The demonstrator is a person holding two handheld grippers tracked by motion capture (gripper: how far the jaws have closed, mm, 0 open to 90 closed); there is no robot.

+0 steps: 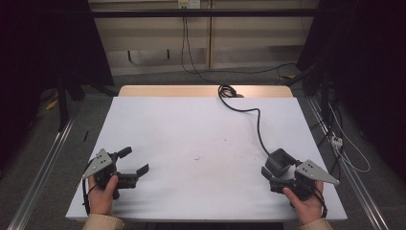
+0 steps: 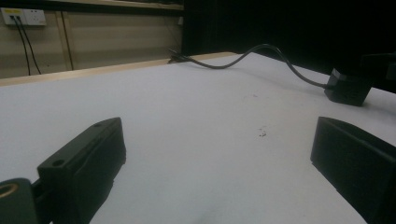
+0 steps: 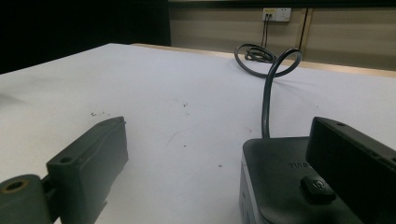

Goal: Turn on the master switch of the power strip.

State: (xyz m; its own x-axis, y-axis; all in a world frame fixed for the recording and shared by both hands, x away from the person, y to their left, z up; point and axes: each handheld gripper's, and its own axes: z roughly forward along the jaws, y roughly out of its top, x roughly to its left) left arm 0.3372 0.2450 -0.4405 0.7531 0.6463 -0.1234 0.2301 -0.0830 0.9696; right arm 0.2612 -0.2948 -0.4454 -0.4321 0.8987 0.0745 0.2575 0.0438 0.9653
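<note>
A white table [image 1: 201,139] carries everything here, its wooden far edge showing beyond the white sheet. The one object on it is a black power adapter [image 1: 279,160], a boxy block near the right edge toward the near right corner, with its black cable [image 1: 249,112] running away to the far edge and coiling there. The block's length appears to run roughly along the cable's line, away from the person.

The right gripper [image 1: 273,173] is much the nearer: the adapter [image 3: 280,182] lies just ahead of its jaws and partly between them, hard by the right-hand jaw, though whether that jaw touches it I cannot tell. The jaws stand wide apart, pressing on nothing. A short push forward would likely bring the block between them.

The left gripper [image 1: 136,163] rests near the near left corner, well apart from the adapter [image 2: 348,88], jaws spread wide over bare table, holding nothing.
</note>
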